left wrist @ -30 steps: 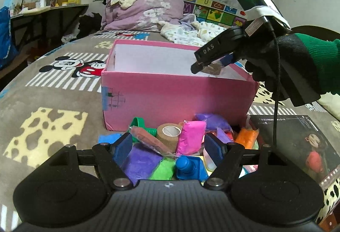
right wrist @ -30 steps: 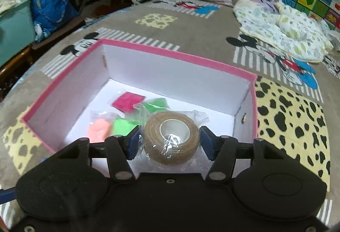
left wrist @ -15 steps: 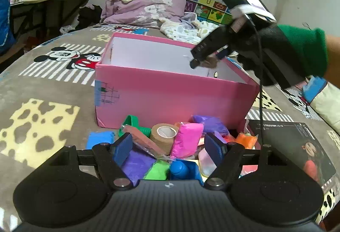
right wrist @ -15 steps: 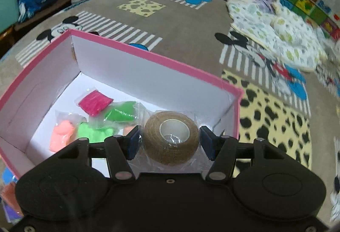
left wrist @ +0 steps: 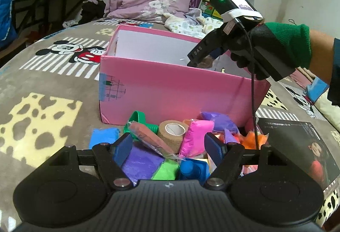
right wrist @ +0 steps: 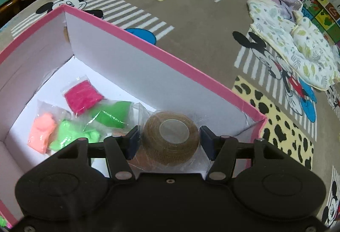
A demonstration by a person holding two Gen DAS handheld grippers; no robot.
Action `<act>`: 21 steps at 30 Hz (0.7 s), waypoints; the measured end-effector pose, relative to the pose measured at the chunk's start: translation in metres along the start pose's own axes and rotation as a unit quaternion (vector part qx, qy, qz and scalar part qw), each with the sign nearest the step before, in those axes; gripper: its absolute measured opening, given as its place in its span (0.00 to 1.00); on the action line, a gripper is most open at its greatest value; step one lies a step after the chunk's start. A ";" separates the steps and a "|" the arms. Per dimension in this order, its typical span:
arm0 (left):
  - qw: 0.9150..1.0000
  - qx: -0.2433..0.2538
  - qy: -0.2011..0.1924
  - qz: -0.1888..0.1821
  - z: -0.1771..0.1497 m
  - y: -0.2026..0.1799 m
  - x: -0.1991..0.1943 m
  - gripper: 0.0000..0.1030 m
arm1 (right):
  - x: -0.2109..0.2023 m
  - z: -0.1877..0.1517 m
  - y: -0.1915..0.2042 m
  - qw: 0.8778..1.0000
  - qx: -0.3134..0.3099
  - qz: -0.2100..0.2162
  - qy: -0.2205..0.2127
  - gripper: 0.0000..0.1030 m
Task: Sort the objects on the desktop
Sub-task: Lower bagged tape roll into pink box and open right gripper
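We find the right gripper (right wrist: 169, 142) with its jaws closed on a wrapped tan bandage roll (right wrist: 171, 138), held over the near right corner of the pink box (right wrist: 191, 71). Inside the box lie a salmon clay packet (right wrist: 41, 133), two green clay packets (right wrist: 91, 125) and, farther in, a magenta clay packet (right wrist: 81, 97).

The left wrist view alone shows the unsorted pile in front of the box: the left gripper (left wrist: 169, 147), jaws wide and empty, hangs over a purple packet (left wrist: 141, 162), a second tan roll (left wrist: 173, 132), a pink clay packet (left wrist: 195, 134) and a green plastic bolt (left wrist: 138, 120). Beyond, a gloved hand (left wrist: 269, 49) holds the right gripper above the box rim. The box contents are hidden from this view.
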State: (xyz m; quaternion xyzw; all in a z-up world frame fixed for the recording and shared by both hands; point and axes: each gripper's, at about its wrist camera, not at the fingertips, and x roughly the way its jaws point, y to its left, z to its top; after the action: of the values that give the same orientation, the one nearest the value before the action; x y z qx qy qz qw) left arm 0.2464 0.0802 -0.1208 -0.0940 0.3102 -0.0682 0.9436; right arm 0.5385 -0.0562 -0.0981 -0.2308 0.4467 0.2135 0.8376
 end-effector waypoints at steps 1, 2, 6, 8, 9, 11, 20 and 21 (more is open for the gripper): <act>1.000 0.001 0.001 0.000 0.000 0.000 0.001 0.72 | 0.001 0.001 -0.001 1.000 0.001 0.002 0.000 0.57; 1.000 0.001 0.002 0.000 0.000 -0.001 0.002 0.72 | 0.003 0.002 0.000 1.000 0.002 0.003 0.001 0.57; 1.000 0.004 0.005 0.001 0.000 -0.003 0.005 0.72 | 0.011 0.002 0.003 1.000 0.003 0.003 0.009 0.58; 1.000 0.005 0.006 0.003 -0.001 -0.004 0.005 0.72 | 0.015 0.002 0.004 1.000 0.003 0.004 0.013 0.61; 1.000 0.006 0.007 0.003 -0.002 -0.005 0.004 0.72 | 0.017 0.002 0.005 1.000 0.004 0.004 0.015 0.63; 1.000 0.008 0.010 0.004 -0.003 -0.005 0.005 0.72 | 0.018 0.001 0.007 1.000 0.001 0.003 0.019 0.69; 1.000 0.013 0.010 0.008 -0.004 -0.007 0.002 0.72 | 0.008 -0.001 0.010 1.000 -0.002 -0.001 0.014 0.82; 1.000 0.014 0.011 0.009 -0.004 -0.008 0.001 0.72 | 0.005 -0.001 0.009 1.000 0.003 -0.001 0.010 0.84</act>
State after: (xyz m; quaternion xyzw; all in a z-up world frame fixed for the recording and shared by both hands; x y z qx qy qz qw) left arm 0.2446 0.0719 -0.1230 -0.0769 0.3200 -0.0653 0.9420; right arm 0.5355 -0.0491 -0.1043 -0.2311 0.4557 0.2092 0.8338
